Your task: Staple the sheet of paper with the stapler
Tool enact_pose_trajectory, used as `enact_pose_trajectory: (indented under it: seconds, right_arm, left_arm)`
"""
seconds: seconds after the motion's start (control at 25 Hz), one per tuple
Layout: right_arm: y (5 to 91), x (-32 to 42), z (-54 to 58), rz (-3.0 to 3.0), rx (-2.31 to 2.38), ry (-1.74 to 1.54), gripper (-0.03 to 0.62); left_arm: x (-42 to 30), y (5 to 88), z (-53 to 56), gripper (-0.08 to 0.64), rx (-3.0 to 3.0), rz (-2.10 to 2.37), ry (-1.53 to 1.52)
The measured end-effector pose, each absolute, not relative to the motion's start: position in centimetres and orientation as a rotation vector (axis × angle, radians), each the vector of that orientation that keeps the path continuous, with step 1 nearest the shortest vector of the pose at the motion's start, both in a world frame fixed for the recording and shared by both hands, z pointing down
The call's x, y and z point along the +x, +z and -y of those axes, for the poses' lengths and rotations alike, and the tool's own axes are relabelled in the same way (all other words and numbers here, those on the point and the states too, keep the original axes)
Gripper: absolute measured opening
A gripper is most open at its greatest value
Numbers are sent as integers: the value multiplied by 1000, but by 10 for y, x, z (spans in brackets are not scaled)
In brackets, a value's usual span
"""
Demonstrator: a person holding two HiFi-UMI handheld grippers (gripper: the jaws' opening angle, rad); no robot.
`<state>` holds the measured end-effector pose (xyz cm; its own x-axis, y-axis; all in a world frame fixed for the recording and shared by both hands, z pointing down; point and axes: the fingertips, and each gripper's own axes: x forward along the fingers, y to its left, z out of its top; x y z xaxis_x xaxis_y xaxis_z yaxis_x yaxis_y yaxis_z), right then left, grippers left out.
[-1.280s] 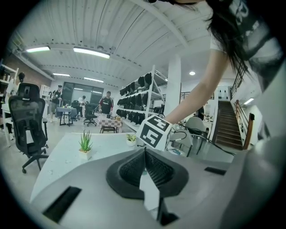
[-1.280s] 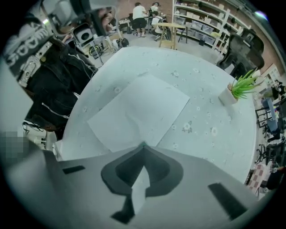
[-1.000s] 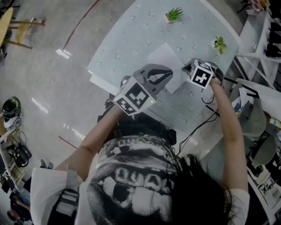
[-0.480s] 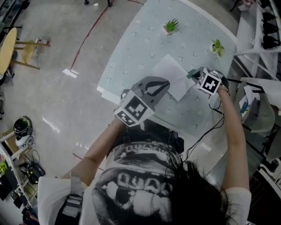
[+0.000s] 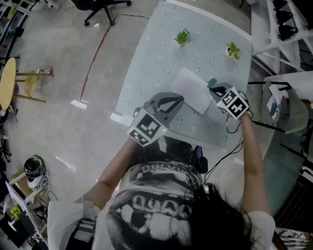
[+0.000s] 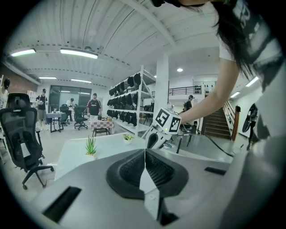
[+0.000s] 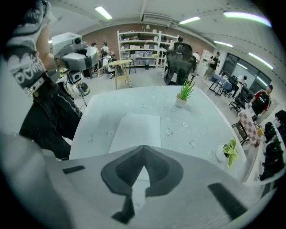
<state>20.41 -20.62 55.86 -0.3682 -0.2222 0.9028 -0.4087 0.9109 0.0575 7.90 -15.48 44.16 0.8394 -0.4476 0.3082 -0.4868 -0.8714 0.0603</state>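
Observation:
A white sheet of paper (image 5: 191, 90) lies flat on the pale patterned table (image 5: 156, 63); the right gripper view shows the paper (image 7: 136, 129) right under its jaws. A small teal object, apparently the stapler (image 5: 212, 82), sits at the sheet's right corner, partly hidden by my right gripper (image 5: 215, 90). That gripper points steeply down above the corner, shut and holding nothing (image 7: 143, 150). My left gripper (image 5: 181, 99) hovers over the table's near edge, just short of the paper, also shut and empty (image 6: 144, 154). From the left gripper view, the right gripper's marker cube (image 6: 167, 121) is straight ahead.
Two small potted plants (image 5: 182, 36) (image 5: 233, 50) stand at the table's far side. A black cable (image 5: 230, 146) hangs off the near right edge. White shelving (image 5: 283, 29) stands at the right, an office chair (image 5: 98, 7) across the floor.
My right gripper has lifted off the paper's right corner and rolled, so its marker cube faces differently. My left gripper has drifted slightly forward and up. Both stay shut.

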Motion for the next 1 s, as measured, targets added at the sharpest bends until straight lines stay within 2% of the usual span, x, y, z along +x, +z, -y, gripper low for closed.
enact_pose_trajectory:
  seconds: [0.52,1.0]
  right_arm:
    - [518,132,148,2168,995,423,3]
    - [498,107,94,2279,1149,499,0]
  left_arm:
    - [42,453,119,5,2971,511,509]
    - [39,465,87,5,2942,567,543]
